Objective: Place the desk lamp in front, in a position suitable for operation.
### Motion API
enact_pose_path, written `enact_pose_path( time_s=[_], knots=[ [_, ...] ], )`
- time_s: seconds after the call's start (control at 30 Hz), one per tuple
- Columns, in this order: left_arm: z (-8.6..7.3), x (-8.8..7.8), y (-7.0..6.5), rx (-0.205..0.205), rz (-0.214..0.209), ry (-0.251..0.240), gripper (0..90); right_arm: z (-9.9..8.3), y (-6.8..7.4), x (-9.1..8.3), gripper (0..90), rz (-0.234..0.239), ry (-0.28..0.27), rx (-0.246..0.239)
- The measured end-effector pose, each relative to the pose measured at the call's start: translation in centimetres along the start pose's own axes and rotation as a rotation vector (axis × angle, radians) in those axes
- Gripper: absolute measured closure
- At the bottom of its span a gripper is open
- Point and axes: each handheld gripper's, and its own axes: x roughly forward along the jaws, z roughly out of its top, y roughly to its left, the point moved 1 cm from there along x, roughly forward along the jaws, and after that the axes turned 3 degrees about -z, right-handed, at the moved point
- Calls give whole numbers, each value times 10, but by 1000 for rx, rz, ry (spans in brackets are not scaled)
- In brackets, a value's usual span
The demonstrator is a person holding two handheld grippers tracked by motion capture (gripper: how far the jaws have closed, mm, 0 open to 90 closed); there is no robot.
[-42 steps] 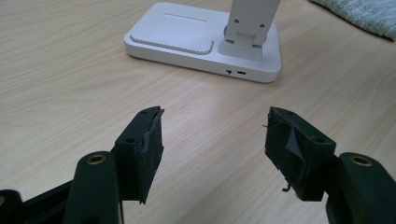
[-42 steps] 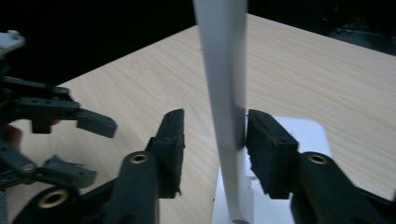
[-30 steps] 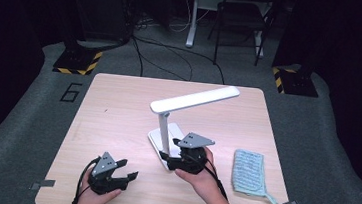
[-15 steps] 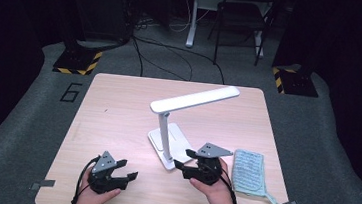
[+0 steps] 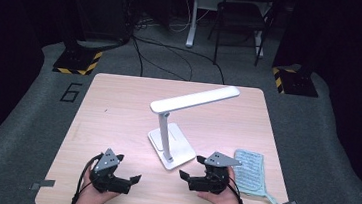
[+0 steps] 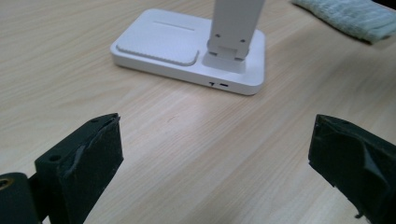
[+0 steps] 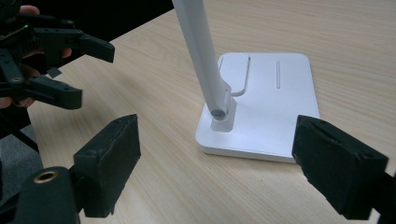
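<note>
Lamp [image 5: 187, 120] first: a white desk lamp standing on the middle of the wooden table [image 5: 118, 106], its flat base [image 5: 172, 146] toward the near side, its stem rising to a long head that slants off to the far right. A second ago the right gripper [image 5: 193, 171] was pressed in close against the near right corner of that base; now it has slid back toward the near right and sits apart from it, its jaws having just been opening. In the right gripper view they stand wide with nothing between them, the base [image 7: 266, 112] and the stem's hinge [image 7: 218, 112] lying just beyond. My guess is that whatever was being done at the base is finished, and the hand is backing off rather than lining up a new grasp.

The left gripper [image 5: 129, 170] lies in the person's left hand at the near left, well apart from the lamp and hardly shifted. Its jaws have also just been spreading, and in the left gripper view they are parted over bare tabletop, holding nothing, with the base [image 6: 187, 51] ahead of them.

A pale blue-green cloth [image 5: 248, 171] lies flat near the right edge, just beside the right gripper on its far right. If that hand drifts further that way it will brush the cloth. Otherwise nothing stands between either gripper and the lamp. Beyond the table are a chair [image 5: 239, 22], loose floor cables and two yellow-and-black striped blocks [image 5: 77, 62].
</note>
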Motion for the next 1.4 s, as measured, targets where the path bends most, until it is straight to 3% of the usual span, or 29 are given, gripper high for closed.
enact_pose_path(
  time_s=[0.03,0.07,0.13,0.17,0.23,0.33,0.4,0.47,0.53,0.57,0.6,0.63,0.7,0.77,0.83,0.9,1.23,1.4],
  knots=[
    [1,-2,-1,27,5,-12,107,0,0,-1,169,3,-12,-13],
    [1,-2,-2,25,-7,-19,179,0,1,-3,172,8,-20,-31],
    [4,-1,-1,14,-16,-29,210,0,1,-3,201,13,-9,-22],
    [4,0,-1,-14,-26,-39,232,0,1,-3,193,21,7,-21],
    [6,0,0,-33,-41,-50,284,-2,0,-2,188,19,19,-19],
    [10,-3,0,-17,-45,-78,337,-3,-2,-4,203,31,25,-8],
    [12,-4,0,-23,-43,-103,364,-3,-4,-6,180,20,0,0],
    [14,-1,1,-19,-24,-81,405,-3,-5,-8,142,45,-6,13],
    [16,0,2,12,-44,-62,473,-4,-8,-5,162,108,-3,17],
    [17,2,3,10,-35,-54,463,-5,-10,-4,184,156,32,40],
    [17,4,3,2,-27,-57,436,-5,-11,-2,185,176,61,58],
    [18,7,5,5,-28,-39,404,-6,-12,-2,185,172,57,37],
    [19,9,5,13,-35,-35,393,-7,-10,-3,184,119,12,-56],
    [20,10,6,17,-30,-20,379,-7,-10,-4,173,112,-11,-71],
    [25,14,6,10,-54,4,371,-7,-9,-5,171,100,-24,-82],
    [30,18,6,-6,-58,22,364,-6,-10,-6,171,92,3,-87],
    [63,35,7,-45,-115,-22,249,-13,-12,-11,198,77,17,-56],
    [79,44,3,-14,-147,-27,162,-16,-15,-15,243,74,9,-45]
  ],
)
